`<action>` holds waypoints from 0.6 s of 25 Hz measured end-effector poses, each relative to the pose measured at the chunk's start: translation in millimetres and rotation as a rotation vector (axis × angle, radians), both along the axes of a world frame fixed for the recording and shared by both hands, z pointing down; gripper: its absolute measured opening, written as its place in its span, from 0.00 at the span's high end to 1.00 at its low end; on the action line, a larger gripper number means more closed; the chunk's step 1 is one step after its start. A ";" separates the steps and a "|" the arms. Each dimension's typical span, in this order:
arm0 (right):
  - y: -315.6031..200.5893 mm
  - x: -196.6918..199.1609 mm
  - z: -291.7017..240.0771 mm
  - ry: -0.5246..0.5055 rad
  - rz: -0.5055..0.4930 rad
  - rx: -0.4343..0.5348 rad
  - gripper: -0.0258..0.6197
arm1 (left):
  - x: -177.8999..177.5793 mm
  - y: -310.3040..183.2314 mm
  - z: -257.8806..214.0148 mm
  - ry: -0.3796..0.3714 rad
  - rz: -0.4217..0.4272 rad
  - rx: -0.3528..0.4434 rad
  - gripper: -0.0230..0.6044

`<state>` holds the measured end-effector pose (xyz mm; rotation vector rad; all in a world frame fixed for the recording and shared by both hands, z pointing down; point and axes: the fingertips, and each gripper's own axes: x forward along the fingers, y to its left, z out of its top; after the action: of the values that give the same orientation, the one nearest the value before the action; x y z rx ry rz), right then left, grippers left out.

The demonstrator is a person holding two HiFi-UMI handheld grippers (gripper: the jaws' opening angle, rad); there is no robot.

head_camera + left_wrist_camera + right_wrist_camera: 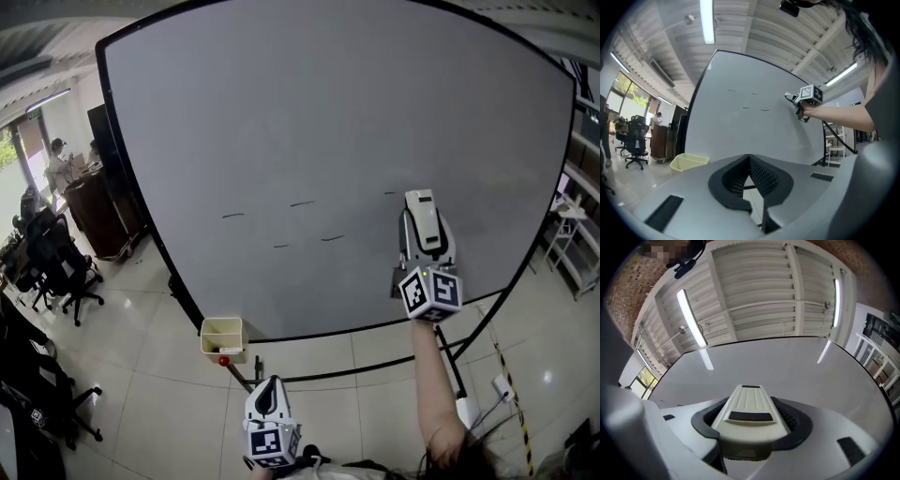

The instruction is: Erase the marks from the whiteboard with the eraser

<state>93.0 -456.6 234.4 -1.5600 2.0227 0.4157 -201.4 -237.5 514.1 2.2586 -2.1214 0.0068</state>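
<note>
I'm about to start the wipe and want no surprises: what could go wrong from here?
1. The eraser sticks well out past the jaws of the right gripper, which seem to clamp only its rear half. Pressing it on the whiteboard could tilt it or make it slip.
2. The marks are faint, short dashes scattered to the left of the eraser. The farthest mark would be easy to miss.

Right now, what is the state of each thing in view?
whiteboard: upright, short dark marks not yet erased.
eraser: gripped in the right gripper, raised at the whiteboard.
right gripper: shut on the eraser.
left gripper: shut, empty, held low.
yellow bin: open at the top.
</note>
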 end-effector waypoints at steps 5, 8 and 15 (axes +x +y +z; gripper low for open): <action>-27.6 0.3 5.1 -0.038 0.085 0.031 0.53 | -25.2 -30.5 3.1 0.026 -0.005 -0.020 0.98; -34.8 -3.8 15.4 -0.025 0.144 0.036 0.53 | -30.1 -42.1 8.9 0.040 0.002 -0.035 0.98; -33.1 -5.3 16.3 0.043 0.238 -0.041 0.53 | -39.3 -55.6 6.9 0.066 -0.038 -0.038 0.98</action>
<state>87.7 -489.8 250.7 -1.8397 1.8932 0.5046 -240.8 -293.1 521.0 2.1659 -2.1124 -0.0284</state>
